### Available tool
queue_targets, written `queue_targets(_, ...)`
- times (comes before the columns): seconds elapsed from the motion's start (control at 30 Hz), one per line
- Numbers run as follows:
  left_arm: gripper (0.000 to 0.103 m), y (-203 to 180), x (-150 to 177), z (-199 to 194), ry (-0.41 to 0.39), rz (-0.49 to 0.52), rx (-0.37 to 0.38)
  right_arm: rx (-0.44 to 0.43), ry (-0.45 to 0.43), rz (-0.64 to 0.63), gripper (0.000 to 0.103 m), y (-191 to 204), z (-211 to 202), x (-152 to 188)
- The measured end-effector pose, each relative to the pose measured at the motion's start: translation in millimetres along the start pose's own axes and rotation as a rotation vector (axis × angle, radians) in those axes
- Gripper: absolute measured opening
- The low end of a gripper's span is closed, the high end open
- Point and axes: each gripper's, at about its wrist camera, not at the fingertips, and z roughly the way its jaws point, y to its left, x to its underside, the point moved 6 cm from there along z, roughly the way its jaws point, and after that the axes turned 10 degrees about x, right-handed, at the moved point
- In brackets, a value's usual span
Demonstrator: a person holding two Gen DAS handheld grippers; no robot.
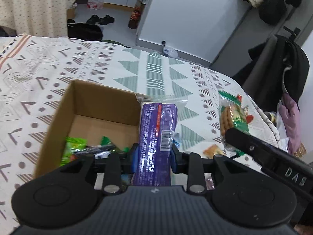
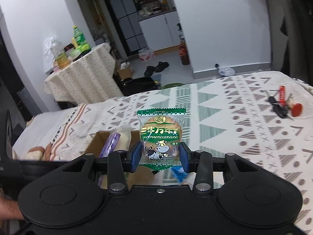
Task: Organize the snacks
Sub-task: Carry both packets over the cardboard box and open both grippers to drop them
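My left gripper [image 1: 154,157] is shut on a purple snack pack [image 1: 157,135], held upright just right of an open cardboard box [image 1: 58,117] on the patterned bedspread. Green and dark snack packets [image 1: 78,148] lie in the box's near end. My right gripper [image 2: 159,156] is shut on a green-edged biscuit packet [image 2: 161,135] with a cartoon cow, held above the spread. In the left wrist view that biscuit packet [image 1: 232,117] hangs to the right. In the right wrist view the purple snack pack [image 2: 112,143] and the cardboard box [image 2: 95,143] sit at lower left.
An orange snack [image 1: 212,149] and a blue wrapper [image 2: 179,173] lie on the bedspread [image 1: 117,64] near the grippers. Keys with a red tag [image 2: 283,103] rest at the far right. A cloth-covered table [image 2: 84,76] with bottles stands beyond the bed.
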Motion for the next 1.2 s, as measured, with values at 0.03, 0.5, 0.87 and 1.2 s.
queue_targets(0.03,0.030,5.1,-2.0,-2.6,-0.003,-0.004,-0.002,-0.004,0.004,-0.008,0.040,5.4,1.9,1.2)
queue_targets(0.5,0.031,70.1,-30.6,-16.8,-0.030,-0.037,-0.076,-0.030,0.029,-0.076,0.040,50.1,24.4,2.1)
queue_targets(0.87,0.064,83.8,-35.5,-38.2,-0.042,-0.021,-0.122,-0.131,0.022,-0.082,0.057,68.0,33.6,-0.7)
queue_targets(1.2,0.085,69.5,-23.3,-44.8,-0.021,0.002,-0.144,-0.045,0.062,-0.090,0.065,42.1,17.8,5.2)
